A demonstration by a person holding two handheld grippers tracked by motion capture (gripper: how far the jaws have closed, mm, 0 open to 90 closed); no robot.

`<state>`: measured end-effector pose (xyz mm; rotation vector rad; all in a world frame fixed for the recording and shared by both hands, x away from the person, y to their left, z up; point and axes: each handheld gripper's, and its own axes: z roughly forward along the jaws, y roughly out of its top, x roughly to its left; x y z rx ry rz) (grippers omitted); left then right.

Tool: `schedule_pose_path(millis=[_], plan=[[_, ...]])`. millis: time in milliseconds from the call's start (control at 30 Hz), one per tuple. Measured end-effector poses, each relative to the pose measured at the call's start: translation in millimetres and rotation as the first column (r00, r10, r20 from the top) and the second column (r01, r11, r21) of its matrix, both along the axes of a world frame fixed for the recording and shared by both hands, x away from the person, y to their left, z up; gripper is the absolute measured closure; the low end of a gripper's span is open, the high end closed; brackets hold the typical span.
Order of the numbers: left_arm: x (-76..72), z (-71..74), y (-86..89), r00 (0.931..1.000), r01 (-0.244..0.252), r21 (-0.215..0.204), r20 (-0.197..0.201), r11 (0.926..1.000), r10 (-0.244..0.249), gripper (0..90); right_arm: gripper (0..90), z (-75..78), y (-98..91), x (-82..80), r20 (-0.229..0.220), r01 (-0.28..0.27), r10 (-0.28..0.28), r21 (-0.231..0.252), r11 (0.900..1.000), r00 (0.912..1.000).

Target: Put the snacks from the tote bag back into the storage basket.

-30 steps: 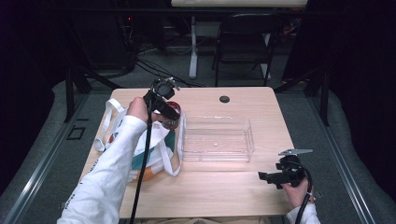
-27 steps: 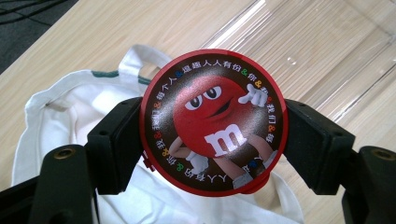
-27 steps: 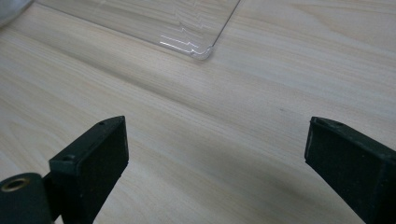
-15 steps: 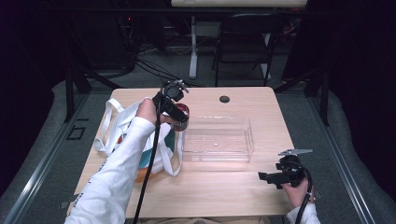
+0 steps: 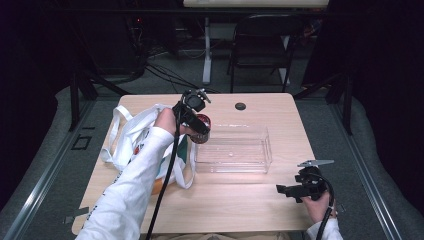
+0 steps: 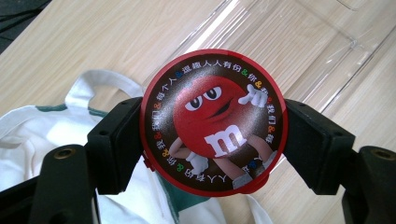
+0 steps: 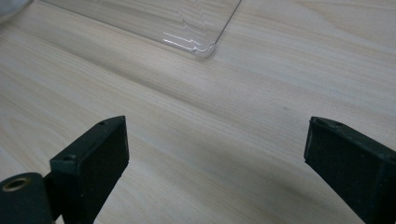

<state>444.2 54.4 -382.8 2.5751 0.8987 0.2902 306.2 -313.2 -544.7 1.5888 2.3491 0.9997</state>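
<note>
Left tongs (image 6: 212, 140) clamp a red tin (image 6: 214, 120); right tongs (image 7: 215, 158) gape.

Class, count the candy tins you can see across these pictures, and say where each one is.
1. A round red candy tin is held in the left claw, above the near-left corner of the clear tray. More may be hidden inside the white bag.

The high view looks forward and down from above the near edge of the pale wooden desk (image 5: 240, 200), taking in its whole top. The left gripper view sits close, facing down past its tongs at the clear rectangular plastic bin (image 6: 299, 42). The right gripper view skims low over the desk, sharing that bin's corner (image 7: 205, 46).
</note>
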Motion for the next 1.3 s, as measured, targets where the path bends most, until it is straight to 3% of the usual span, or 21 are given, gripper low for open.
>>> schedule_pose_path(millis=[200, 900, 1300], plan=[[-0.7, -5.6, -7.7, 1.0, 0.004, -0.018, -0.004, 0.9998, -0.004, 25.9, 6.3, -0.1, -0.2, 0.0, -0.001, -0.001, 0.001, -0.001, 1.0, 1.0], [0.9, -34.4, -21.4, 0.9989, 0.02, -0.02, -0.043, 0.9996, -0.02, 25.9, 6.4, -0.6, 0.9, -0.1, -0.005, -0.003, 0.003, 0.0, 1.0, 1.0], [0.2, -58.0, -19.0, 0.9956, 0.006, -0.024, -0.093, 0.9997, -0.008, 26.2, 6.6, -1.0, 0.5, 0.1, -0.011, -0.007, 0.007, -0.001, 1.0, 0.9999]])
